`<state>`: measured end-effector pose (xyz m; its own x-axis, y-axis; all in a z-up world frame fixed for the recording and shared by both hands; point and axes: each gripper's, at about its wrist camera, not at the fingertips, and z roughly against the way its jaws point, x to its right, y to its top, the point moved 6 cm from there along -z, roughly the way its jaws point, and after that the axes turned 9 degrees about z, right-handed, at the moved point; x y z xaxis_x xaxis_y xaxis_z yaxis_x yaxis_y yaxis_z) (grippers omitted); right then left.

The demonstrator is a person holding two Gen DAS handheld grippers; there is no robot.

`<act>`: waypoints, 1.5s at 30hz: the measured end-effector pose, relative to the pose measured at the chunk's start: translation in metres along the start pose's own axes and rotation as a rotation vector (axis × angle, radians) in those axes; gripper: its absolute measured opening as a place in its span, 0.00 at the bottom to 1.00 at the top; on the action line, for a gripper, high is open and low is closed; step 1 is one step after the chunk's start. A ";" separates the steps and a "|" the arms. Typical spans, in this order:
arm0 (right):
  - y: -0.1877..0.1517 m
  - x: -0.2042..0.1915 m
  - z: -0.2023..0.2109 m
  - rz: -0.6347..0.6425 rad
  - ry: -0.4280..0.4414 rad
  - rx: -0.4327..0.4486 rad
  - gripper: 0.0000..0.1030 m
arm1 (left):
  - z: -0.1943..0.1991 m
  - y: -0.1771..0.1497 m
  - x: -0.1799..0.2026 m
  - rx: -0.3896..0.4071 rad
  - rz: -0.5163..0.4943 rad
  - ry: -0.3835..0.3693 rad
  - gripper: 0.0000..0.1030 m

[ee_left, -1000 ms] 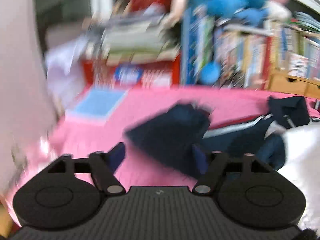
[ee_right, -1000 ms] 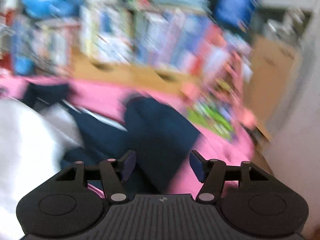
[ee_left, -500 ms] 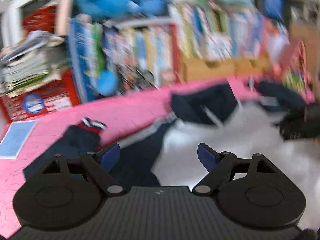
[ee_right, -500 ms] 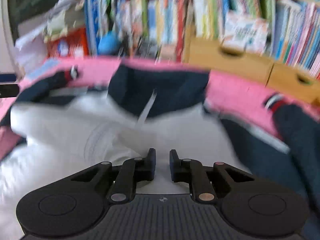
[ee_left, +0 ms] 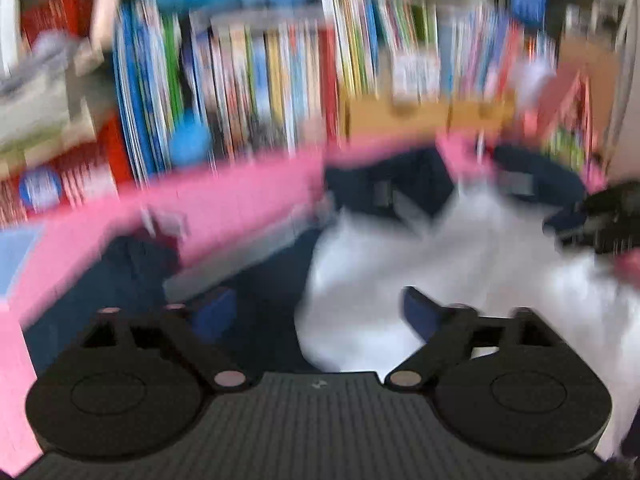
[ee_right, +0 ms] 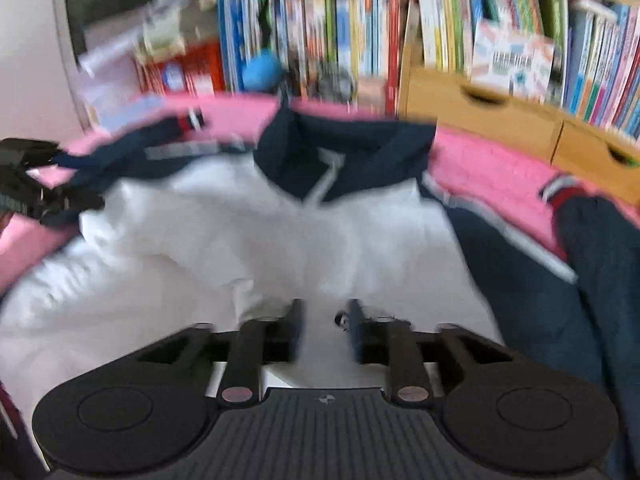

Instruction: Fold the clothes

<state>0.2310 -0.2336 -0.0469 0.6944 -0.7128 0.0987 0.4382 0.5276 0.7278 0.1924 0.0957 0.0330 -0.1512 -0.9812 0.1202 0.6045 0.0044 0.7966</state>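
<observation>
A white jacket (ee_right: pixel 240 232) with a navy collar (ee_right: pixel 344 152) and navy sleeves (ee_right: pixel 560 300) lies spread on a pink surface (ee_right: pixel 492 168). My right gripper (ee_right: pixel 326 320) hovers over the white body near its front edge. Its jaws are opening, a narrow gap apart, with white cloth showing in the gap and nothing pinched. My left gripper (ee_left: pixel 314 312) is opening to its widest, over the line where the left navy sleeve (ee_left: pixel 120 280) meets the white body (ee_left: pixel 460 260); it holds nothing. Each view catches the other gripper at the jacket's side edge. Both views are blurred.
A bookshelf full of books (ee_right: pixel 352 28) stands behind the pink surface, with wooden drawers (ee_right: pixel 480 112) at its right and a blue ball (ee_right: pixel 262 72) at its foot. A light blue sheet (ee_left: pixel 16 256) lies at the far left.
Both views swung from the outer sleeves in toward the jacket's white middle. The right jaws closed to a narrow gap, then widened a little. The left jaws spread wider.
</observation>
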 end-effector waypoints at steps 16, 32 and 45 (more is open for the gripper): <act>0.118 -0.028 -0.125 -0.048 0.074 0.064 0.79 | -0.103 -0.048 0.022 -0.049 -0.104 -0.051 0.99; 0.216 0.036 -0.172 -0.340 -0.043 0.125 0.14 | -0.100 -0.044 0.005 -0.059 0.063 -0.190 1.00; 0.203 -0.017 -0.223 -0.278 -0.030 -0.059 0.06 | -0.104 -0.043 0.006 -0.062 0.045 -0.158 1.00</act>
<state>0.4355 -0.0109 -0.0523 0.5260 -0.8468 -0.0790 0.6429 0.3351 0.6887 0.2465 0.0697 -0.0622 -0.2410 -0.9379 0.2497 0.6594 0.0306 0.7511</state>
